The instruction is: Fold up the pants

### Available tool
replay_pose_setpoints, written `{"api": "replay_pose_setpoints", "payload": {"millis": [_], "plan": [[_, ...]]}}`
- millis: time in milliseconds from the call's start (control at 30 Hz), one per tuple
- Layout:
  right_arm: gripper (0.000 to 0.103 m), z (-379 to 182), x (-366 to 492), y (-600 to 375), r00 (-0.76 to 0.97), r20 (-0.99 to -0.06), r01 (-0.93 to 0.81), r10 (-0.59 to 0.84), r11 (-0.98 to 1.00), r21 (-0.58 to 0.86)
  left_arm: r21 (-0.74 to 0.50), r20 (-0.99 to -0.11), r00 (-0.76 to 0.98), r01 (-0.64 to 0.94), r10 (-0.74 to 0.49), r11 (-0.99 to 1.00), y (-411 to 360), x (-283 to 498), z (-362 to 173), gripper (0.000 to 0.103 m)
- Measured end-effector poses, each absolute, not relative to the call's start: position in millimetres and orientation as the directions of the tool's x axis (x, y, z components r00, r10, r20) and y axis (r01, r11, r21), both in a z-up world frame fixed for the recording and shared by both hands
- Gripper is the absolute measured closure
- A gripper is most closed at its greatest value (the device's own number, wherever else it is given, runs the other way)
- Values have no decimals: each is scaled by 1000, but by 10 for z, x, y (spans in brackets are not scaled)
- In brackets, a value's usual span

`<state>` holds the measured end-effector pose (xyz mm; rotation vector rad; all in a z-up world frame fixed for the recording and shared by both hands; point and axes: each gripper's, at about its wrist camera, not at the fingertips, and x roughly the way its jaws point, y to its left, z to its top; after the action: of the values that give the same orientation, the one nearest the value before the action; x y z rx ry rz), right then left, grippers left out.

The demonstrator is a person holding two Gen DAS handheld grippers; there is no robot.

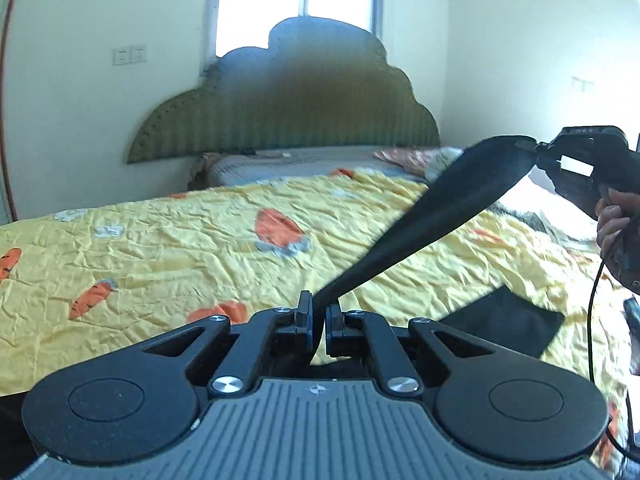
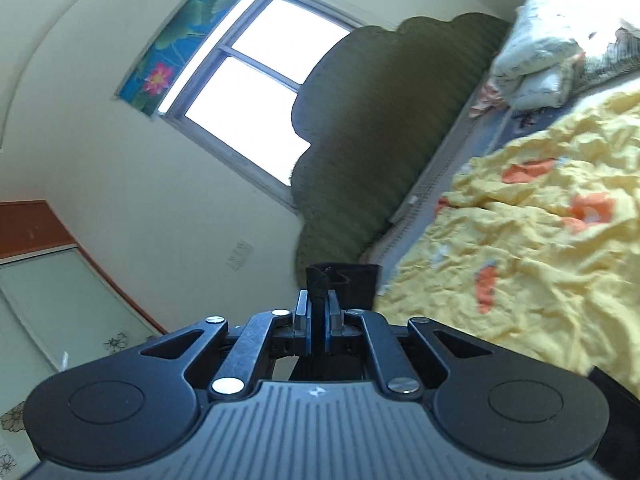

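Both grippers (image 1: 319, 322) (image 2: 318, 316) clamped on pants (image 1: 432, 216) stretched above bed (image 1: 160, 232); uneven pull could slip cloth free.

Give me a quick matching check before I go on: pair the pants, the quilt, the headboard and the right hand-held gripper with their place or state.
Things:
1. pants
2. quilt
3. headboard
4. right hand-held gripper

Places or states:
A. stands against the wall, partly across the window
B. shut on one end of the black cloth, off to the right in the left wrist view
C. stretched in the air between the two grippers
D. yellow with carrots, spread over the bed

Pairs: 1-C, 2-D, 3-A, 4-B
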<state>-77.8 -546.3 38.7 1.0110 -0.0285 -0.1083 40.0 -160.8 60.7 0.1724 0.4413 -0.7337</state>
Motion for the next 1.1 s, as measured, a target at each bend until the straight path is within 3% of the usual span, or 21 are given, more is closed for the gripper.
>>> {"api": "replay_pose_setpoints", "payload": {"millis": [133, 200, 267, 433, 567, 700, 867, 933, 1033, 1100], "plan": [[97, -380, -1075, -5565, 933, -312, 359, -181, 392, 847, 44, -615, 518, 775, -594, 630, -1824, 194, 113, 95], [97, -655, -1160, -5610, 907, -375, 418, -189, 322, 849, 32, -658, 470, 798, -589, 601, -1895, 156, -44, 95], [97, -744, -1197, -5629, 901, -389, 431, -192, 302, 850, 48, -654, 478, 800, -586, 598, -1911, 134, -63, 95], [97, -401, -1338, -5565, 924, -312, 379, -221, 422, 824, 54, -611, 491, 808, -621, 586, -1839, 138, 121, 95], [97, -663, -1513, -5573, 868, -442, 497, -228, 402, 769, 54, -679, 433, 835, -592, 548, -1919, 89, -107, 95], [97, -960, -1602, -5573, 857, -470, 514, -210, 318, 796, 89, -701, 432, 842, -568, 532, -1944, 37, -237, 95], [97, -732, -1322, -5687, 884, -432, 467, -179, 319, 825, -10, -672, 431, 808, -602, 589, -1804, 267, -74, 95], [97, -376, -1063, -5706, 923, -355, 385, -149, 374, 844, -31, -626, 504, 746, -595, 665, -1730, 430, 109, 95], [97, 268, -939, -5597, 978, -161, 206, -131, 514, 833, -55, -509, 596, 697, -621, 715, -1550, 502, 481, 95], [97, 463, -1036, -5507, 982, -113, 178, -149, 568, 803, -28, -477, 591, 729, -650, 683, -1504, 423, 625, 94]]}}
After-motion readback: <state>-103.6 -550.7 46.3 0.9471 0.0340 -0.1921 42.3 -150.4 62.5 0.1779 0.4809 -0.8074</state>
